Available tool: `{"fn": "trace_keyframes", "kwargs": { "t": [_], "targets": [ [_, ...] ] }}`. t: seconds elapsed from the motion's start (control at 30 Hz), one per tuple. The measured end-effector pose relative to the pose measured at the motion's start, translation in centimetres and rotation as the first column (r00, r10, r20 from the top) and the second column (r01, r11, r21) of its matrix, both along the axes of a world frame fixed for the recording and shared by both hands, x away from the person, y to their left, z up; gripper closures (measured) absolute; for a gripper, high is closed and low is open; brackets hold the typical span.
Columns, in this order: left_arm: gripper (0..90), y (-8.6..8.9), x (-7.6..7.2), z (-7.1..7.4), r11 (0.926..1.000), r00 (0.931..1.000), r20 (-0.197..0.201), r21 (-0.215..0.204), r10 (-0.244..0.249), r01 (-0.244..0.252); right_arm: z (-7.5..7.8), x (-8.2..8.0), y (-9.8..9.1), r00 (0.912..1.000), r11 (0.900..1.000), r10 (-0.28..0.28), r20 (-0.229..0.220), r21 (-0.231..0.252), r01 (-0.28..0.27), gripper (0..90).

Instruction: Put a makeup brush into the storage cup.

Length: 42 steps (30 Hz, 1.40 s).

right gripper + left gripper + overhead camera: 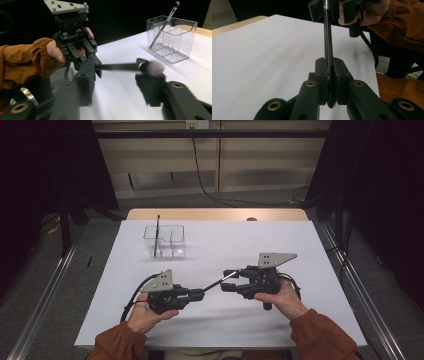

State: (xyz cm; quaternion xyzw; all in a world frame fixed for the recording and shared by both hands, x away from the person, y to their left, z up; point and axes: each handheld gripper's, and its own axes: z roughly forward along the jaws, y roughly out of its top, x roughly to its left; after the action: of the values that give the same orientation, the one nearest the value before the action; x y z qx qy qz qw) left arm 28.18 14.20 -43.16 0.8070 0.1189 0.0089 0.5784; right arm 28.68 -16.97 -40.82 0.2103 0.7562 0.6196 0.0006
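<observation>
A makeup brush with a dark handle and a white fluffy head hangs above the white table, pointing from one gripper to the other. My left gripper is shut on its handle end. My right gripper faces it with its jaws open. The brush head lies between those jaws, just over one pad, and the jaws are not closed on it. In the right gripper view the left gripper is seen holding the handle.
A clear plastic organizer with compartments stands at the back left of the table. A second thin brush leans upright in it, also seen in the right gripper view. The table's wooden far edge lies behind it.
</observation>
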Motion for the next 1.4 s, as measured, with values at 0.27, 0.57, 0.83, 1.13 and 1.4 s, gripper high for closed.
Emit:
{"fn": "trace_keyframes", "kwargs": {
  "t": [0.27, 0.57, 0.83, 1.13, 1.4],
  "targets": [
    [83.7, -0.13, -0.09, -0.11, 0.9999, 0.9999, -0.003, 0.004, -0.011, 0.011, -0.09, 0.18, -0.25, 0.9994, 0.9994, 0.027, -0.023, 0.022, -0.027, 67.7],
    [83.6, -0.37, 0.02, -0.56, 0.9993, 0.9995, -0.011, 0.023, -0.03, 0.03, -0.14, 0.32, -0.33, 0.998, 0.998, 0.045, -0.044, 0.046, -0.043, 76.1],
    [83.4, -0.61, 0.07, -0.76, 0.9989, 0.9995, -0.006, 0.034, -0.032, 0.032, -0.03, 0.36, -0.36, 0.9968, 0.9965, 0.059, -0.053, 0.062, -0.056, 80.1],
    [81.5, -1.0, 0.16, -0.87, 0.9991, 0.9998, -0.015, 0.039, -0.013, 0.014, 0.19, 0.39, -0.27, 0.9926, 0.9918, 0.094, -0.077, 0.095, -0.086, 83.9],
    [68.4, -0.63, 0.56, -0.83, 0.9987, 0.9991, -0.012, 0.029, 0.041, -0.041, 0.56, 0.44, -0.68, 0.9953, 0.9931, 0.073, -0.064, 0.096, -0.067, 84.0]
  ]
}}
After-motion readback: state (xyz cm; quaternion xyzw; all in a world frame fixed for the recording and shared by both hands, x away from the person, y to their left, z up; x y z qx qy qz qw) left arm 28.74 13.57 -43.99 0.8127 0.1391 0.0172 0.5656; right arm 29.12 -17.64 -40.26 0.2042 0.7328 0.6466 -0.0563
